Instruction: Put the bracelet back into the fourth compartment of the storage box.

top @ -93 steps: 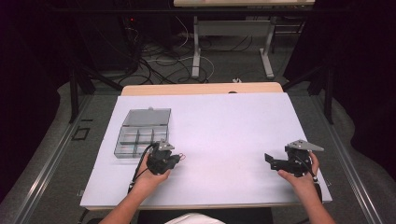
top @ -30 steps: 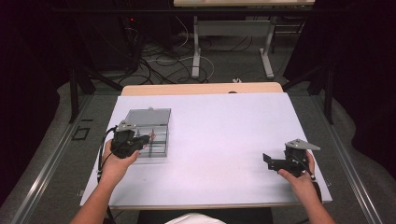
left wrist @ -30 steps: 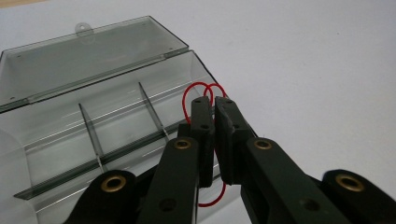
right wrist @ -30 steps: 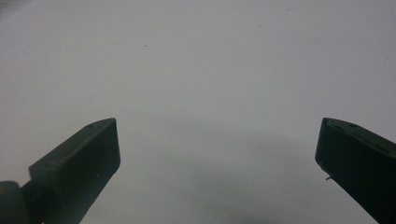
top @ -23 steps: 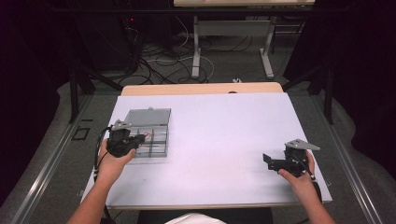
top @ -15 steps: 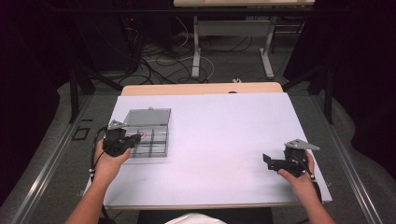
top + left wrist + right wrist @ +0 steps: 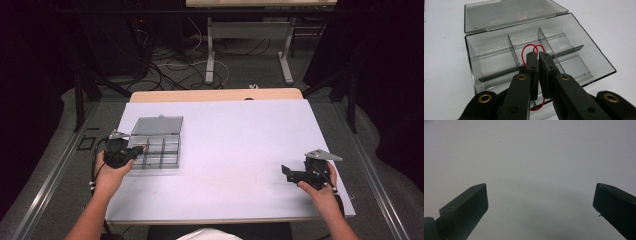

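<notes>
The left gripper (image 7: 537,58) pinches a thin red wire loop (image 7: 532,48) between nearly closed jaws, holding it over the middle compartments of the clear smoky plastic divider box (image 7: 596,57). The hold looks slight, so the wire could slip out, or spring onto one of the upright partition walls (image 7: 513,51) and land across two cells. The jaws could also knock a partition on the way down. The box's hinged lid (image 7: 499,12) lies open behind, out of the way. Well apart, the right gripper (image 7: 300,175) rests wide open and empty on the white table (image 7: 240,150).
</notes>
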{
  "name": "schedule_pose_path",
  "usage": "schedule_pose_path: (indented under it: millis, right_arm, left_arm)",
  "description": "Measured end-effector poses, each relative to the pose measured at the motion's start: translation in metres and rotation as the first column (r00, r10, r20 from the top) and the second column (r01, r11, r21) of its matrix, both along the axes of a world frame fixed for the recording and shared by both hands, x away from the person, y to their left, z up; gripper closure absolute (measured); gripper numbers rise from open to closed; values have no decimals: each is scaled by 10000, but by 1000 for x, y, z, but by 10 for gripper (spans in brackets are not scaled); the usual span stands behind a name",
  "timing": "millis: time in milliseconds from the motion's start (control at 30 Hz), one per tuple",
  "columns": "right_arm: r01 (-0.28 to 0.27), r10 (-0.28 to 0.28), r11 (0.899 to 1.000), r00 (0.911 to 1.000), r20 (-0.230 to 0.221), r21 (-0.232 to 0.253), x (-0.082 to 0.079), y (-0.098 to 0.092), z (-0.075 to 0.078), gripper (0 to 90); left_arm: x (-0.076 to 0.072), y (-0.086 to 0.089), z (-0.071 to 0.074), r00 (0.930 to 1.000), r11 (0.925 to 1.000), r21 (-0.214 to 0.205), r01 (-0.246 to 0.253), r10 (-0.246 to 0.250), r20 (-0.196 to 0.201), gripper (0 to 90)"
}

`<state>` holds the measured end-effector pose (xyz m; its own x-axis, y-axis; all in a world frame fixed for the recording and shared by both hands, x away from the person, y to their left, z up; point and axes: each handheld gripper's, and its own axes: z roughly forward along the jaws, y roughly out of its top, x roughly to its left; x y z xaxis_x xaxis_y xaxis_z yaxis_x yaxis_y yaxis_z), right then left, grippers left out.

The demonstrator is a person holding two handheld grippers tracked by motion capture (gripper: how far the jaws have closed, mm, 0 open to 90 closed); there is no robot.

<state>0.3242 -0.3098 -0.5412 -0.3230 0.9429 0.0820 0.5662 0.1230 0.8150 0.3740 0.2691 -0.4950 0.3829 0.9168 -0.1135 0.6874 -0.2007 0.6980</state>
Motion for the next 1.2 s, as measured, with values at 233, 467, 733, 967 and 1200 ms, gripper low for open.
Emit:
schedule_pose_path:
  millis: [233, 467, 733, 967, 1200]
  right_arm:
    - [14, -14, 10000, 10000, -68, 46, 0, 0, 0, 0]
    - [-4, 4, 10000, 10000, -52, -10, 0, -1, -1, 0]
    - [-44, 44, 10000, 10000, -57, -24, 0, 0, -1, 0]
    - [-1, 1, 10000, 9999, -106, -6, -1, 0, -1, 0]
    - [-17, 17, 10000, 10000, -79, -76, -1, 0, -1, 0]
  left_arm:
    - [4, 5, -5, 9998, 9994, 323, 121, -115, -181, 873]
    - [6, 8, -6, 9989, 9973, 676, 291, -264, -392, 873]
    - [9, 11, -7, 9976, 9937, 1022, 463, -408, -556, 873]
    - [11, 12, -10, 9947, 9905, 1209, 657, -554, -870, 874]
    - [11, 15, -16, 9943, 9914, 1172, 581, -469, -963, 873]
